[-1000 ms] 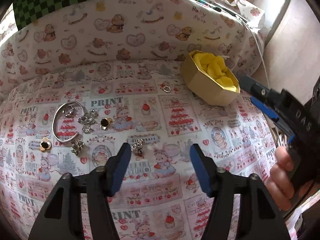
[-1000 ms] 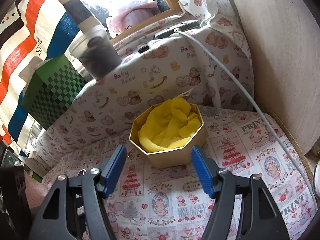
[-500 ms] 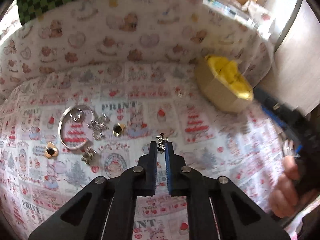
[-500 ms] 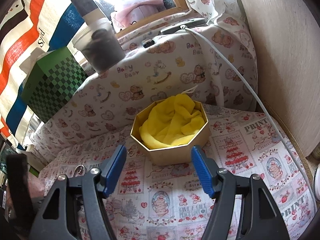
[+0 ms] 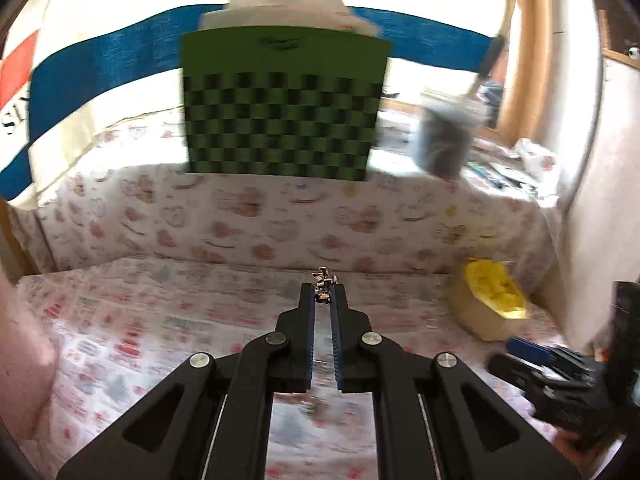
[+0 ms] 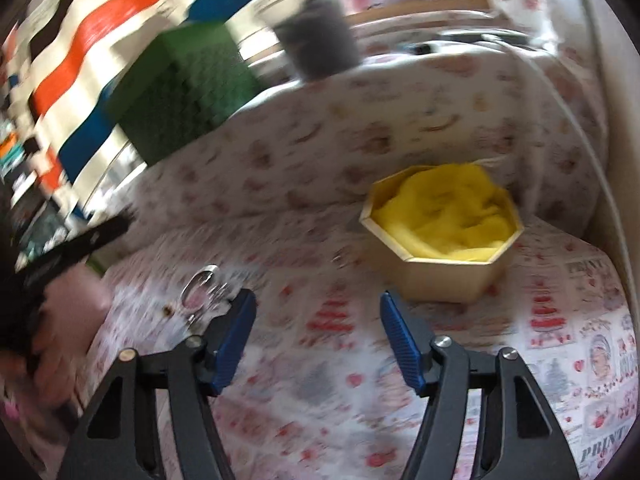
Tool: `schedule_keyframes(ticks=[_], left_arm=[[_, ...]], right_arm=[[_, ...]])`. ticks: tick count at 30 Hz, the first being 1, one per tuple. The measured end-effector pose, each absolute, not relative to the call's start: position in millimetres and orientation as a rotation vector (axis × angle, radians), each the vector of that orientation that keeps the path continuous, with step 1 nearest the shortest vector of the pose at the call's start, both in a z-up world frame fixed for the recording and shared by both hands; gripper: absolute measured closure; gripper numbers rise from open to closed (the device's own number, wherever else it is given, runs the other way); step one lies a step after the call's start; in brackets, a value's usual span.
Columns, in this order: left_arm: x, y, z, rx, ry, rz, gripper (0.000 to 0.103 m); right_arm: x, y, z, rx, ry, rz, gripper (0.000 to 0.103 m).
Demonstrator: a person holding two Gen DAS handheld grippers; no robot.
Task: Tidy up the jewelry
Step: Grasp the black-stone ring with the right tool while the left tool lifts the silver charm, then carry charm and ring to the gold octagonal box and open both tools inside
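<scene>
My left gripper is shut on a small silver earring that sticks out past its blue pads, lifted above the printed cloth. The gold octagonal box with yellow lining sits to its right; in the right wrist view the box lies just beyond my right gripper, which is open and empty above the cloth. A silver bangle and several small jewelry pieces lie left of the right gripper. Both views are blurred by motion.
A green checkered box and a dark cup stand on the raised ledge behind the cloth. A white cable runs down the right side. The right gripper shows at the lower right of the left wrist view.
The left gripper closed on the silver earring, lifted it off the cloth and tilted up toward the back wall. The right gripper swung left and lower, staying open.
</scene>
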State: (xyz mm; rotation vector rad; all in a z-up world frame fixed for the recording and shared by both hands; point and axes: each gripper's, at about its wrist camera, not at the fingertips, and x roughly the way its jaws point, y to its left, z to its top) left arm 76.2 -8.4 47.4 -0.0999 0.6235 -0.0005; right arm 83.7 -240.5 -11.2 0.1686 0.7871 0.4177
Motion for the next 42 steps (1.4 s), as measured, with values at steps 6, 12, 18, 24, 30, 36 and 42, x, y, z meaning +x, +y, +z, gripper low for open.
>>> schedule_keyframes(ticks=[6, 12, 18, 24, 30, 36, 42], left_arm=[[77, 23, 38, -0.263, 0.724, -0.061, 0.096], [74, 27, 35, -0.207, 0.702, 0.046, 0.096], [83, 39, 25, -0.219, 0.724, 0.083, 0.096], [95, 50, 10, -0.241, 0.772, 0.126, 0.096], [97, 51, 6, -0.239, 0.781, 0.126, 0.096], [100, 52, 3, -0.241, 0.795, 0.137, 0.096], [100, 55, 3, -0.245, 0.792, 0.142, 0.096]], right_arm=[[95, -183, -14, 0.054, 0.913, 0.435, 0.090], [116, -129, -30, -0.004, 1.021, 0.421, 0.090], [129, -100, -45, -0.084, 1.051, 0.345, 0.090], [140, -94, -54, -0.108, 1.073, 0.325, 0.090], [140, -94, -52, -0.117, 1.056, 0.337, 0.089], [146, -80, -57, -0.180, 1.045, 0.302, 0.091], [133, -87, -46, -0.195, 0.988, 0.306, 0.092]])
